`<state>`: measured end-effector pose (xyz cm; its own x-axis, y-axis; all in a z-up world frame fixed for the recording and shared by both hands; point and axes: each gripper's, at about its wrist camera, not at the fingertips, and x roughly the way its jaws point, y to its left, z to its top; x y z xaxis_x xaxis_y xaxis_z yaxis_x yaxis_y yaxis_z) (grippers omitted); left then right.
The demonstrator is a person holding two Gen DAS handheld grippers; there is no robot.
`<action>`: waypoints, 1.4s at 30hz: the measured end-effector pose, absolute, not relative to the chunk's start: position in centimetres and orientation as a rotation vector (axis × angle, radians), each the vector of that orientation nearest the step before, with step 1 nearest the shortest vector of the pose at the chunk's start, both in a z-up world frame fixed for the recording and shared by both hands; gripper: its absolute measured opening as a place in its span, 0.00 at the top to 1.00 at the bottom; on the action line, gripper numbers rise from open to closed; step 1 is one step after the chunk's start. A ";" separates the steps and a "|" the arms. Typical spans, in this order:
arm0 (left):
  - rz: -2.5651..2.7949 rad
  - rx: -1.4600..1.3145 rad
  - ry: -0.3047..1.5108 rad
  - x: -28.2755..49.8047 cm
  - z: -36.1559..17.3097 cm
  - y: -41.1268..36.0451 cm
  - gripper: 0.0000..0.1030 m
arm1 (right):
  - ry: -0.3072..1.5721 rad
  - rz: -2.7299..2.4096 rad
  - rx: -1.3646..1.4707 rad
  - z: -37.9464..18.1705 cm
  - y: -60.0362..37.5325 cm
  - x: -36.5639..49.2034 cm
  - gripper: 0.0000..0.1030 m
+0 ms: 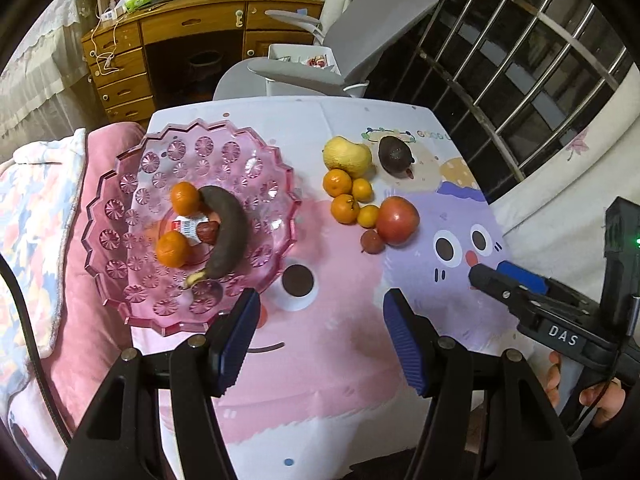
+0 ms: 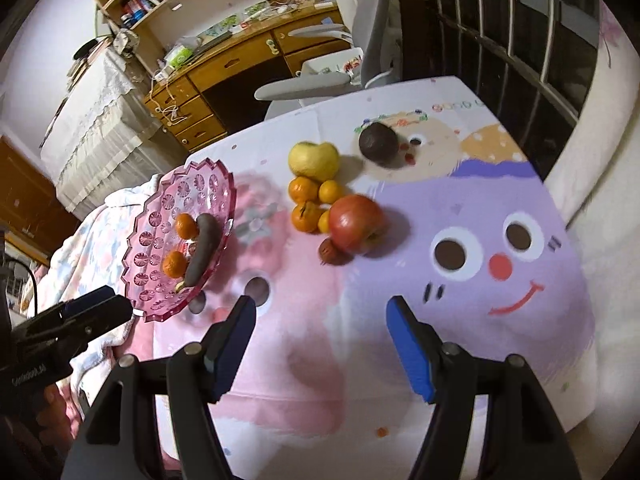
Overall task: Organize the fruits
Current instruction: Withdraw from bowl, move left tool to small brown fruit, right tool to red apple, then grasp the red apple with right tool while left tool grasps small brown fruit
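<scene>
A pink glass plate [image 1: 120,184] [image 2: 160,208] stands at the table's left edge. It holds a dark overripe banana [image 1: 228,232], two mandarins [image 1: 185,197] and a small red fruit beside a label. To its right on the cloth lie a yellow pear [image 1: 347,155], an avocado [image 1: 394,156], several mandarins [image 1: 344,196], a red apple [image 1: 397,220] [image 2: 356,224] and a small dark-red fruit [image 1: 373,241]. My left gripper [image 1: 320,312] hovers open over the cloth in front of the plate, holding nothing. My right gripper [image 2: 320,308] is open and empty, in front of the apple.
A cartoon-printed tablecloth [image 1: 340,360] covers the table. A grey chair [image 1: 360,40] and a wooden desk [image 1: 180,28] stand behind it. Window bars [image 1: 540,60] run along the right. A pink blanket [image 1: 52,240] lies left of the plate. A hand [image 1: 600,396] holds the right gripper's handle.
</scene>
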<state>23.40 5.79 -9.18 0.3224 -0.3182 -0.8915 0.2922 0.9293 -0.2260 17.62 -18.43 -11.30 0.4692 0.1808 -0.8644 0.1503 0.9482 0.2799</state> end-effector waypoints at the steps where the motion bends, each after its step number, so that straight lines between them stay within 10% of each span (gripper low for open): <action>1: -0.393 -0.022 1.186 23.6 -9.2 5.1 0.39 | 1.083 0.032 0.324 -11.1 -19.1 17.9 0.34; 42: -0.192 -0.160 1.523 33.8 -24.4 -5.8 0.39 | 0.906 0.602 -0.255 -20.4 -21.3 26.0 0.34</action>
